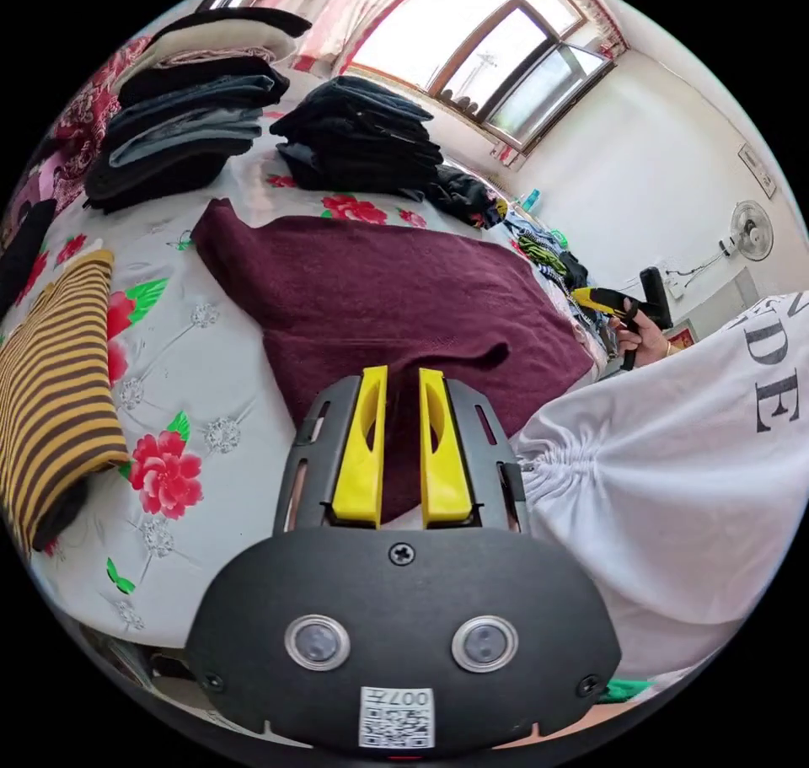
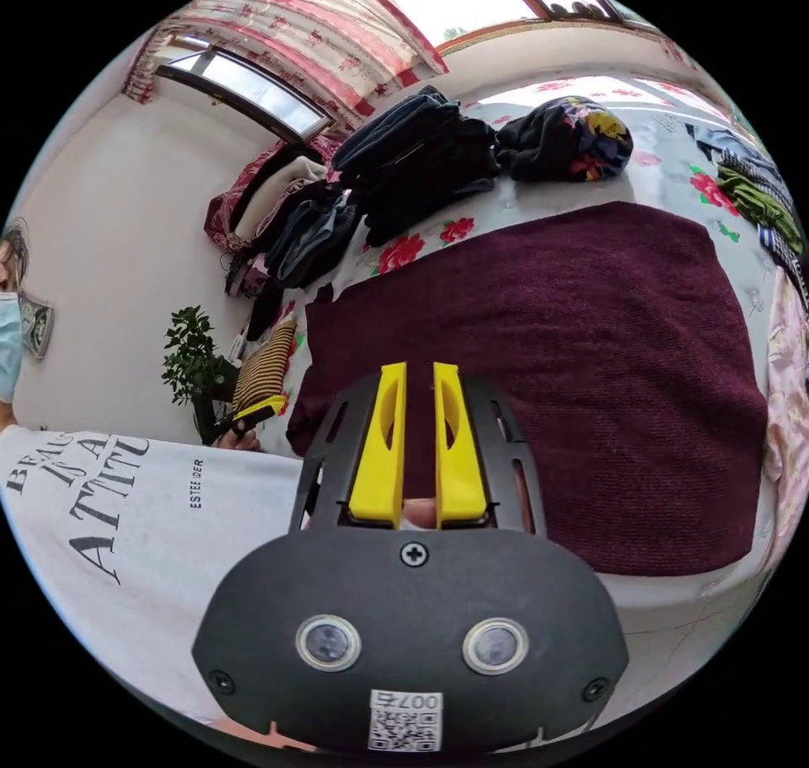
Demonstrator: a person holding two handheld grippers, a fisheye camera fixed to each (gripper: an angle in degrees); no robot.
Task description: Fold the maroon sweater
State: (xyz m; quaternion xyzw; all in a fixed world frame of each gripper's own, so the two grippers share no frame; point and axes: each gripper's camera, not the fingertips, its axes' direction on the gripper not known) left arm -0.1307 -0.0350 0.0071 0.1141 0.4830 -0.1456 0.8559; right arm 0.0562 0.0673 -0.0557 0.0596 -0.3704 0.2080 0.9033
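The maroon sweater [image 1: 396,296] lies spread flat on the flowered bedspread [image 1: 194,355], low and open from above. Behind it, along the far side, two stacks of folded dark clothes [image 1: 362,136] and [image 1: 185,110] stand tall — they close off that edge. A dark bundle with a flowered patch [image 2: 565,140] sits beside the stacks. A striped yellow-and-brown garment [image 1: 50,397] lies to one side, with a strip of bare bedspread between it and the sweater — passable. On the opposite side loose clothes [image 2: 758,195] crowd the bed's edge. The person's white shirt [image 1: 674,481] borders the near edge.
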